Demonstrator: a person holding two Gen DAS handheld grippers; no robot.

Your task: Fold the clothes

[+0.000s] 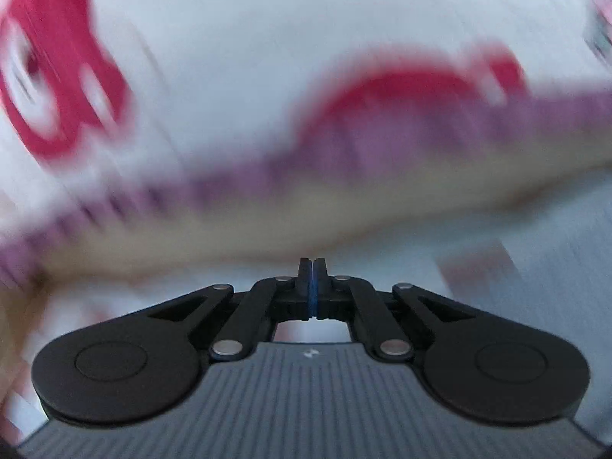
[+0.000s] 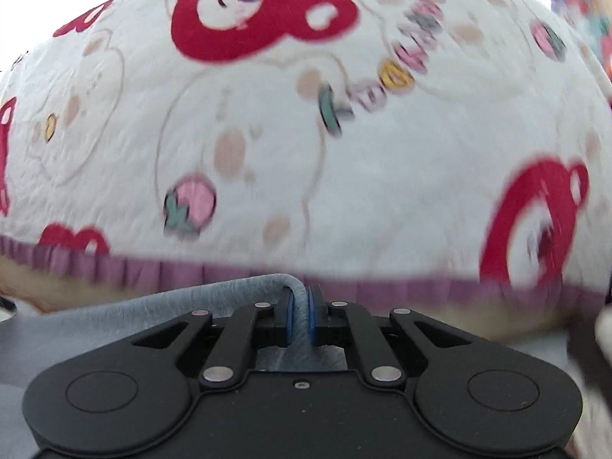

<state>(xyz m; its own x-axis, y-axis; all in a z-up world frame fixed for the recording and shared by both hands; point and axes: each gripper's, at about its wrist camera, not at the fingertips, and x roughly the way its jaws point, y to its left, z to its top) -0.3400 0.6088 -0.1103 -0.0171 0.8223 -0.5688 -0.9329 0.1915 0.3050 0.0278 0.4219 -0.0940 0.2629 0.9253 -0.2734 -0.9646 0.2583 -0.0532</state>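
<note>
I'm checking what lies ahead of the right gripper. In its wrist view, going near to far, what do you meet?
Right gripper pinching grey cloth → purple ruffle trim → pink strawberry print → red bear face print.

No readable text

We saw coloured letters printed on the bear-pattern sheet (image 2: 267, 145), but blur kept us from reading them.

Bright, even daylight is filling both views, casting almost no shadows or glare. Heavy motion blur is smearing the bedcover (image 1: 267, 57) in the left view; fisheye distortion is bending the edges, while the tongs (image 2: 302, 308) are staying sharp.
</note>
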